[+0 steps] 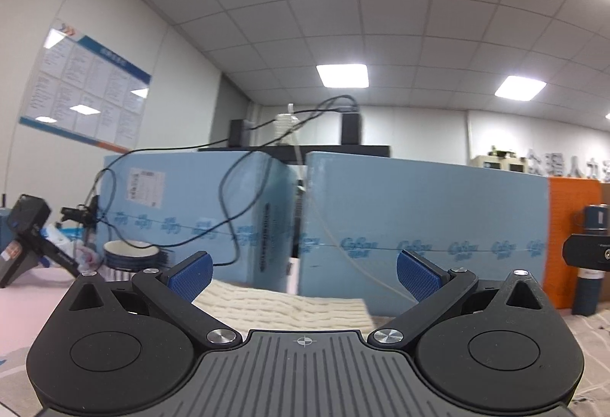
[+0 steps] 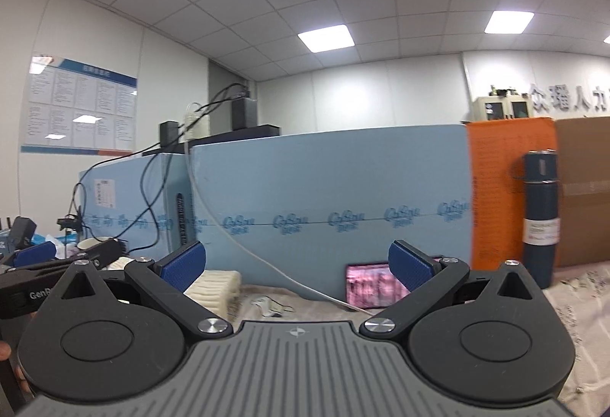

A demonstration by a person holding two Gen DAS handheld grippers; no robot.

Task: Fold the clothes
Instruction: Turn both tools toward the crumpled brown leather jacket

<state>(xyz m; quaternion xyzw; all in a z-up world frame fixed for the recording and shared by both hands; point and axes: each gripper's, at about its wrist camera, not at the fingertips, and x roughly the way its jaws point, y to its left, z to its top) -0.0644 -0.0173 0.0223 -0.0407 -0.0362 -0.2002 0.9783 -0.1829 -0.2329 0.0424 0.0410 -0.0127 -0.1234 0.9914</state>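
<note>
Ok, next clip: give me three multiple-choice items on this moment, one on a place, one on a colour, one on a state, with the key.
1. Where is the cream knit garment in the left wrist view?
A. ahead, between the open fingers
B. hanging on the wall
C. draped over the flask

2. What colour is the tall flask?
A. red
B. dark blue
C. yellow

3. How does the right gripper stand?
A. shut on cloth
B. shut on nothing
C. open, holding nothing

Key: 1 A, it lies on the table beyond the left gripper; 2 B, its body shows dark blue against the orange panel; 3 C, its blue fingers stand wide apart with nothing between them.
</note>
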